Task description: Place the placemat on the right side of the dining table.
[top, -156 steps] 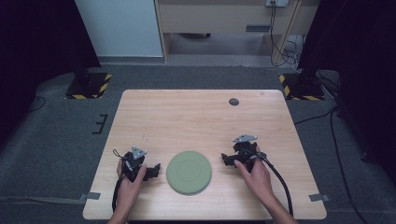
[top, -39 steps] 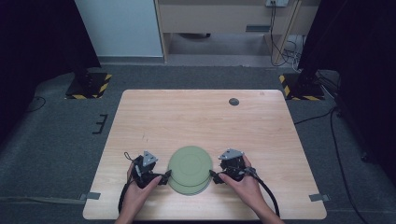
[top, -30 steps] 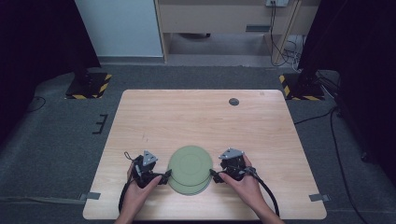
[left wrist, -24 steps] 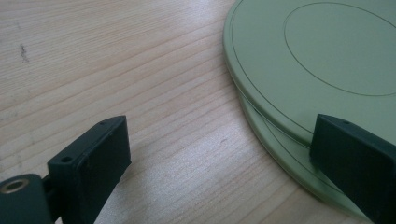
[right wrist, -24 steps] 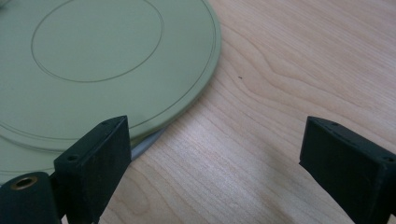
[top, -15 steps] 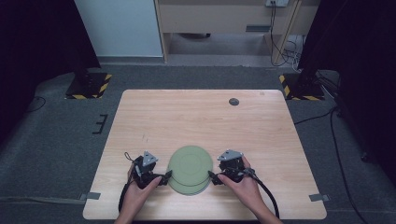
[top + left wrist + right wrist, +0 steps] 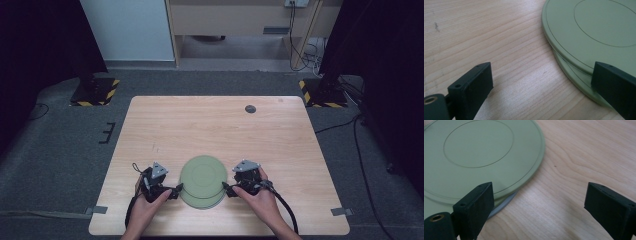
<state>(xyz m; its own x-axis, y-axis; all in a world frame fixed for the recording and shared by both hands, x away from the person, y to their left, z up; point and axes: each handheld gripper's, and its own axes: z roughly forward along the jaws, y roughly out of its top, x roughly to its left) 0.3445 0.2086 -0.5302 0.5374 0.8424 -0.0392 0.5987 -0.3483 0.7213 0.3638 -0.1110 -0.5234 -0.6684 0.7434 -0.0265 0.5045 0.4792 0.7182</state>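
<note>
Your left claw and right claw both gape wide, empty, flanking stacked green plates near tabletop near edge.

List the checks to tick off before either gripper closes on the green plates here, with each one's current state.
1. Left gripper open: ok.
2. Right gripper open: ok.
3. Plates stacked as a pair, top green plate offset over the lower plate: ok.
4. Either gripper's jaws straddling a plate rim: not ok; each has one jaw over the plates, one over bare table.
5. Plates lying flat: ok.
6. Which plate is meant: cannot tell.
</note>
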